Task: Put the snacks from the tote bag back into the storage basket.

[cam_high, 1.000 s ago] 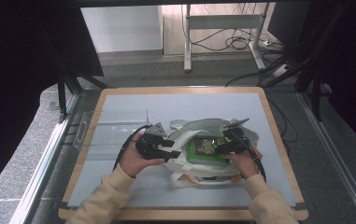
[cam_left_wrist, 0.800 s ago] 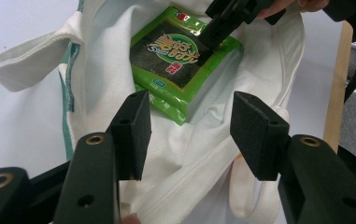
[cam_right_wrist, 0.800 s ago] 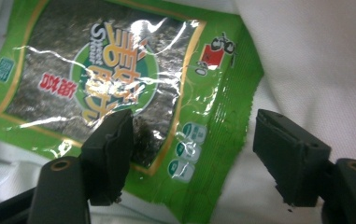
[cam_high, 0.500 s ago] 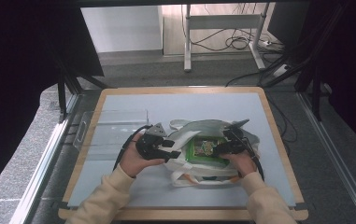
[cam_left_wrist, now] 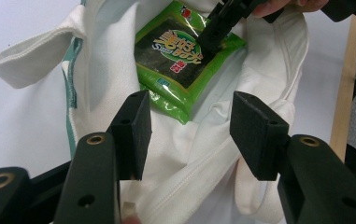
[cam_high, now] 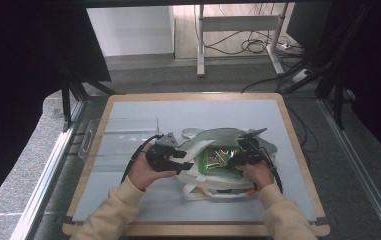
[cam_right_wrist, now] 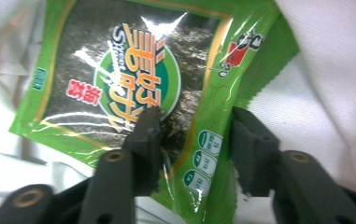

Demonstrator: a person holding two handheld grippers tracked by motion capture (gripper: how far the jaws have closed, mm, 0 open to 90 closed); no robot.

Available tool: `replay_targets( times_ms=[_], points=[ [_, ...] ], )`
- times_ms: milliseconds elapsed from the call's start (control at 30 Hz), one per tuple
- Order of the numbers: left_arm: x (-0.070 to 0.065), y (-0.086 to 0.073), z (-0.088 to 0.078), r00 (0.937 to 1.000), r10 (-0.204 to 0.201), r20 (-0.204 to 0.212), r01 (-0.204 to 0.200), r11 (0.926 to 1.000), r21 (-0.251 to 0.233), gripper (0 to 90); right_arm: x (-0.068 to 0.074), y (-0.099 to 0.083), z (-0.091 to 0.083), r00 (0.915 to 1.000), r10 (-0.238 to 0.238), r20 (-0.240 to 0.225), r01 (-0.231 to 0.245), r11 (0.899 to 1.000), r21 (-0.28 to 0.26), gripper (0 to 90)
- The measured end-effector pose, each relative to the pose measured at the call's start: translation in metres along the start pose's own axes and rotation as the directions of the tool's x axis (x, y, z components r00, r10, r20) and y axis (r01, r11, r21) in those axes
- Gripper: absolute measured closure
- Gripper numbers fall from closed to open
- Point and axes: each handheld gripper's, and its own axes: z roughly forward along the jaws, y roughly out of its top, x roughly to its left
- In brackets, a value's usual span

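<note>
A white cloth bag (cam_high: 198, 145) lies open on the table with a green seaweed snack packet (cam_high: 218, 161) inside it. My left gripper (cam_high: 184, 160) is at the bag's left side. Its jaws stand apart over the bag's fabric (cam_left_wrist: 203, 154) without pinching it, and the packet (cam_left_wrist: 175, 60) lies beyond them. My right gripper (cam_high: 235, 159) reaches into the bag from the right. Its jaws have just been closing with the packet's (cam_right_wrist: 119, 70) right edge between them. One jaw rests on the packet's face, and a wide gap remains between the pads (cam_right_wrist: 196, 140).
A clear plastic tray (cam_high: 118, 137) sits to the left of the bag. The bag's handles (cam_high: 213, 192) trail toward the person. The grey mat has a wooden border (cam_high: 298, 150) close to the right hand. The right gripper's jaw (cam_left_wrist: 213, 35) shows in the left gripper view.
The right gripper has edged left onto the packet and its jaws have narrowed. The left hand has kept still.
</note>
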Motion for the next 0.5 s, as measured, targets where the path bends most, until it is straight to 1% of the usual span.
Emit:
replay_targets(
  times_ms=[33, 100, 167, 267, 367, 500],
  points=[
    [0.0002, 0.0000, -0.0001, 1.0000, 0.001, -0.001, -0.001, 1.0000, 0.000, 48.4, -0.0014, -0.0001, -0.0001, 0.9997, 0.007, -0.024, -0.007, 1.000, -0.001, 65.0],
    [0.0006, -0.0003, 0.0000, 1.0000, 0.000, -0.003, 0.000, 1.0000, 0.001, 48.4, -0.0019, -0.0005, -0.0006, 0.9995, 0.009, -0.029, -0.009, 1.000, -0.006, 70.0],
    [0.0006, -0.0005, 0.0003, 1.0000, 0.000, -0.004, 0.000, 1.0000, 0.003, 48.4, -0.0028, -0.0015, -0.0014, 0.9991, 0.013, -0.040, -0.013, 1.000, -0.019, 77.0],
    [0.0004, -0.0009, 0.0012, 1.0000, 0.001, -0.005, -0.001, 1.0000, 0.008, 48.3, -0.0047, -0.0028, -0.0024, 0.9983, 0.014, -0.056, -0.016, 1.000, -0.027, 82.5],
    [0.0001, -0.0012, 0.0016, 1.0000, -0.002, -0.005, 0.002, 1.0000, 0.010, 48.3, -0.0061, -0.0031, -0.0036, 0.9977, 0.020, -0.065, -0.022, 0.999, -0.030, 84.8],
    [0.0014, -0.0019, 0.0013, 1.0000, -0.001, -0.006, 0.001, 0.9999, 0.010, 48.3, -0.0064, -0.0033, -0.0051, 0.9977, 0.018, -0.065, -0.020, 0.999, -0.035, 86.3]
  ],
)
